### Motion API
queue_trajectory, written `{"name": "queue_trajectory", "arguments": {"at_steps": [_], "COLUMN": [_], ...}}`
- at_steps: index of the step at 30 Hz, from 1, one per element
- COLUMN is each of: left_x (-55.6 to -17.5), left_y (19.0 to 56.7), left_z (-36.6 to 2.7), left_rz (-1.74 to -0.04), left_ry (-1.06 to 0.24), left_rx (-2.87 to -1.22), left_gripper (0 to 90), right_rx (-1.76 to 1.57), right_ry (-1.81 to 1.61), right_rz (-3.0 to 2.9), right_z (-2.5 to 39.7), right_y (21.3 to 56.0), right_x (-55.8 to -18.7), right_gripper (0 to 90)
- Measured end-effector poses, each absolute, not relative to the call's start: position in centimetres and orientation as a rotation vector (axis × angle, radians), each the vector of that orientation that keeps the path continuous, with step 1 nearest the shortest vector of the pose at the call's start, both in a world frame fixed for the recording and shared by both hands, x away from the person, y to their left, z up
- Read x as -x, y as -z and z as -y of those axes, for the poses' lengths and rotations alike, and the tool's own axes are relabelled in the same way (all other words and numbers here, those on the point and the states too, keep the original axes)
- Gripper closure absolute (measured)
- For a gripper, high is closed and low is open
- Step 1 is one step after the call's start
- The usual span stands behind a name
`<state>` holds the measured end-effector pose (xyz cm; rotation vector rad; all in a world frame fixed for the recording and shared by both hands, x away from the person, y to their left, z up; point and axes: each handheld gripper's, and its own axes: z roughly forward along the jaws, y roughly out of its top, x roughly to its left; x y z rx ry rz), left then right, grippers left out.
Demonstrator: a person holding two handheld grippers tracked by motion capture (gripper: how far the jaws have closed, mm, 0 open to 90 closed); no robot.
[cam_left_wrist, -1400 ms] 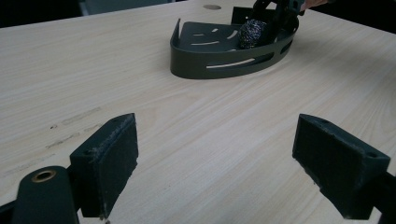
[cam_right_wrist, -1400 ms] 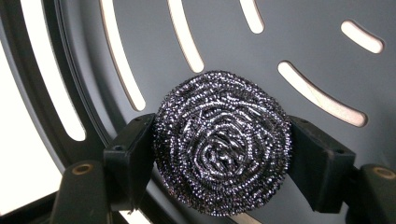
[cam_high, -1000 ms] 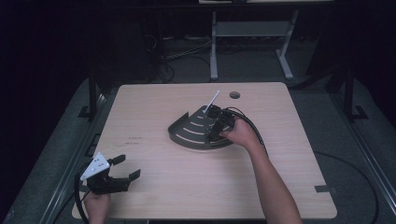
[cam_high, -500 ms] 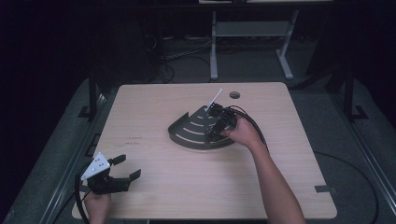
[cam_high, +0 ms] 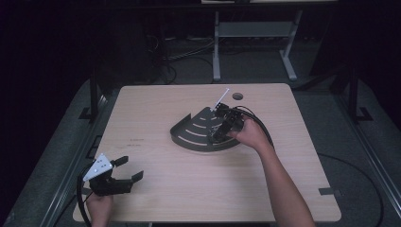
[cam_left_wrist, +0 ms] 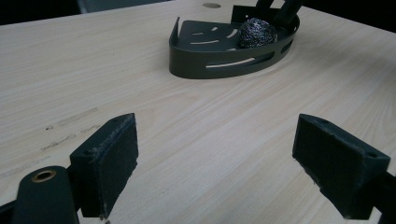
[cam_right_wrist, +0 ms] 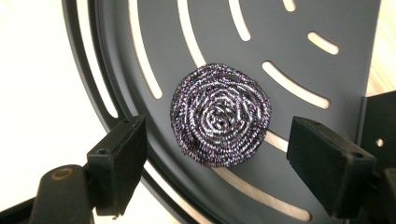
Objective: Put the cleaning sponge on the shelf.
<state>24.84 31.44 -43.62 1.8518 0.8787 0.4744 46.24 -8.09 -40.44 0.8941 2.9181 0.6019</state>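
Observation:
A dark fan-shaped slotted tray (cam_high: pixel 194 135) lies mid-table. In it, near the curved rim, rests a round steel-wool scourer (cam_right_wrist: pixel 220 114), which the left gripper view picks up as scourer (cam_left_wrist: pixel 258 33) inside the tray (cam_left_wrist: pixel 210 60). My right gripper (cam_high: pixel 221 133) hangs over the tray's right part and points down. In its own view, the right gripper (cam_right_wrist: pixel 223 161) is open, with its pads either side of the scourer and clear of it. Near the table's front left corner, my left gripper (cam_high: pixel 126 169) is held low. It is open with nothing between the fingers (cam_left_wrist: pixel 109 158).
The wooden table (cam_high: pixel 293 156) has a small round hole (cam_high: pixel 237 96) at the back, behind the tray. A cable (cam_high: pixel 260 125) trails from the right gripper across the table. A metal stand (cam_high: pixel 250 33) and dark floor lie beyond the far edge.
The right gripper has shifted slightly toward me over the tray. The left gripper has stayed where it was.

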Motion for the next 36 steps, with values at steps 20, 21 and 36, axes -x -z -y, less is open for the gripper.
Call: {"name": "queue_trajectory", "arguments": {"at_steps": [20,21,36], "left_x": [-24.7,-24.7,-24.7], "left_y": [43.5,43.5,43.6], "left_z": [-31.4,-31.4,-31.3], "left_rz": [-0.868,-0.868,-0.871], "left_ry": [-0.478,-0.480,-0.477], "left_rx": [-1.854,-1.853,-1.857], "left_gripper": [13.7,13.7,13.7], "right_rx": [-0.876,-0.873,-0.871], "right_ry": [-0.622,-0.627,-0.641], "right_rz": [-2.898,-2.897,-2.896], "right_z": [9.5,9.5,10.7], "right_y": [39.5,39.4,38.7], "right_x": [-43.9,-43.8,-42.5], "right_gripper": [18.9,19.0,18.7]}}
